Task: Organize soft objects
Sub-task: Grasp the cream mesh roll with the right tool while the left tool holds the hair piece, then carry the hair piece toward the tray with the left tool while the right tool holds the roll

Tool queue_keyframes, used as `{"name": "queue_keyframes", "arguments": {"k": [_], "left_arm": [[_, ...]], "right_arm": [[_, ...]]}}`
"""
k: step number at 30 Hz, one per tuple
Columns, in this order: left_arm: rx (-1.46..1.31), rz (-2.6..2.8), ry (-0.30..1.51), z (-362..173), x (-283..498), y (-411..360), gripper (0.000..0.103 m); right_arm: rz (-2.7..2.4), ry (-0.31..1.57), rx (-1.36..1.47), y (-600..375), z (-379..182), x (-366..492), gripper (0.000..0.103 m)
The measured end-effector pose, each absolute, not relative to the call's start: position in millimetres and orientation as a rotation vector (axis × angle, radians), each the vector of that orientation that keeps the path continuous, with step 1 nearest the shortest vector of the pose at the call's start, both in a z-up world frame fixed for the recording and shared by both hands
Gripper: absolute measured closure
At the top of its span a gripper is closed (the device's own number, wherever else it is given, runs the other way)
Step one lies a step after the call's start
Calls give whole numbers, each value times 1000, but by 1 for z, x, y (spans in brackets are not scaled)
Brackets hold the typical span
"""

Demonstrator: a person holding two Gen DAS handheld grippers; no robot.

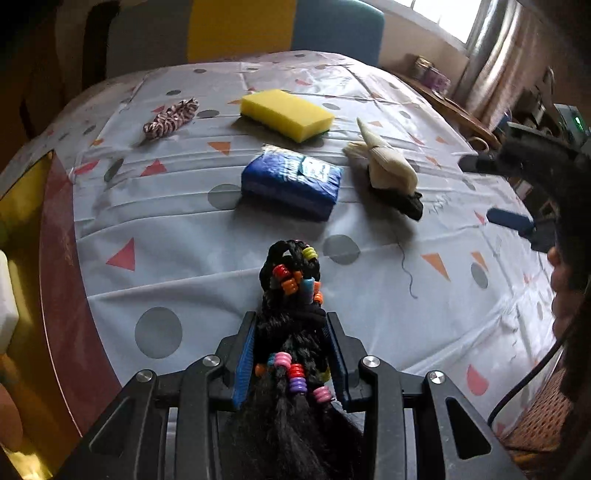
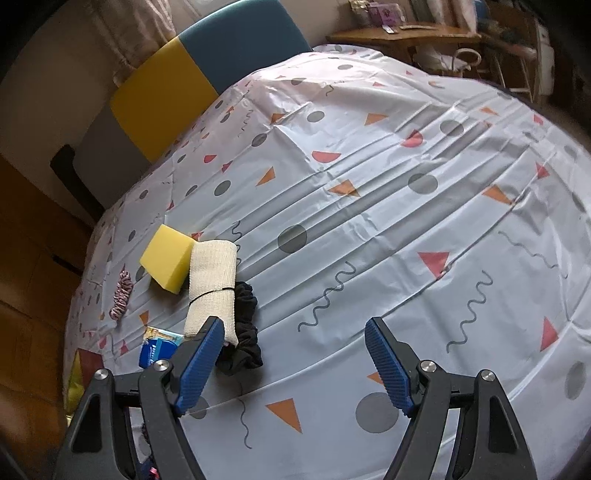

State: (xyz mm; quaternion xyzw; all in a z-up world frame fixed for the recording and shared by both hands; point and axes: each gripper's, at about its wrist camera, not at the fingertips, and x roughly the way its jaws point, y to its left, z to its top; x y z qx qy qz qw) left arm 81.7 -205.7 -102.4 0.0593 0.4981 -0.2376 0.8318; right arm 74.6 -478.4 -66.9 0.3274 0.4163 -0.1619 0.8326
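Observation:
My left gripper [image 1: 291,317] is shut on a black braided hairpiece with coloured beads [image 1: 291,273], whose looped end sticks out past the fingertips above the tablecloth. Beyond it lie a blue tissue pack [image 1: 291,181], a yellow sponge [image 1: 286,114], a striped pink-and-white scrunchie [image 1: 171,120], and a cream bandage roll [image 1: 388,162] resting on a black scrunchie [image 1: 410,203]. My right gripper [image 2: 293,325] hovers open over bare cloth with nothing between its fingers. To its left are the bandage roll [image 2: 212,280], black scrunchie [image 2: 243,332], sponge [image 2: 168,258], striped scrunchie [image 2: 121,295] and tissue pack [image 2: 159,350].
A patterned tablecloth [image 2: 369,221] covers the table, and bare wood shows along its left edge [image 1: 62,258]. A chair with a yellow and blue back [image 2: 162,88] stands at the far side. A wooden shelf with clutter [image 2: 402,33] is behind. The right gripper [image 1: 476,189] shows at the right.

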Motion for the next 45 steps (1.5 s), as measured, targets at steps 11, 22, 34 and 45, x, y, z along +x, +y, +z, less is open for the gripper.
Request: {"name": "queue_keyframes", "arguments": {"k": [11, 22, 34, 45], "left_arm": [[150, -533, 991, -107, 75, -204, 68], [97, -558, 1003, -104, 81, -199, 68], [73, -573, 999, -106, 83, -196, 68], [102, -562, 1001, -104, 80, -198, 69]], "right_arm": [[-234, 853, 624, -456, -54, 93, 40], [-192, 1062, 386, -423, -82, 191, 39], [-161, 903, 395, -443, -24, 162, 61], [-315, 1081, 341, -465, -75, 108, 61]]}}
